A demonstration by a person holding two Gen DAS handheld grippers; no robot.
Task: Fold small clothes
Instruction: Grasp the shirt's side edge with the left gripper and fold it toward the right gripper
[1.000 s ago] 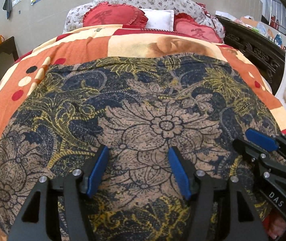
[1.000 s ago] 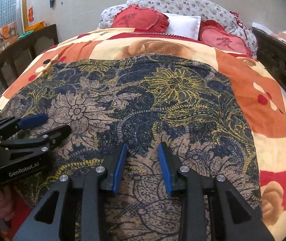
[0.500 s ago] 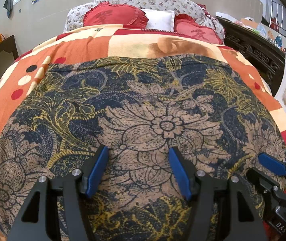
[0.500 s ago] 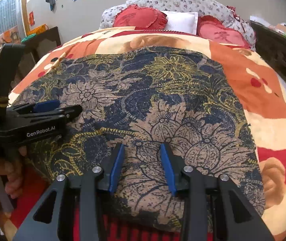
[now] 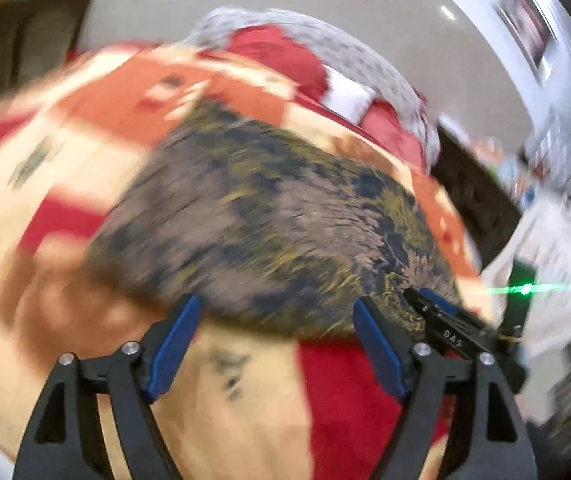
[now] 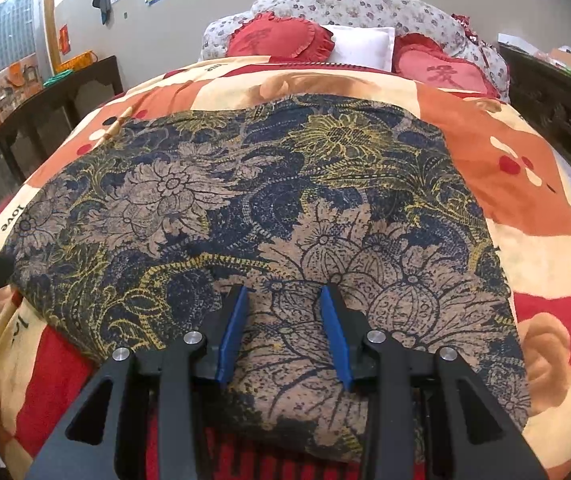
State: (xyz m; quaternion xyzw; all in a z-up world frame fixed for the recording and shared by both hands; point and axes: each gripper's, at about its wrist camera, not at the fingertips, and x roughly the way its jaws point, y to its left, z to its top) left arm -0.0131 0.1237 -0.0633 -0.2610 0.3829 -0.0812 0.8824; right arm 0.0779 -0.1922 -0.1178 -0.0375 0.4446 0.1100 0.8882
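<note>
The floral garment [image 6: 269, 216], navy, tan and yellow, lies spread flat on the patchwork quilt [image 6: 497, 168] of the bed, its near edge by the foot. The right gripper [image 6: 281, 332] hovers over that near edge, jaws partly apart, gripping nothing. The left gripper [image 5: 275, 344], blurred, sits at the cloth's left edge; its jaws have just been opening and stand wide, empty.
</note>
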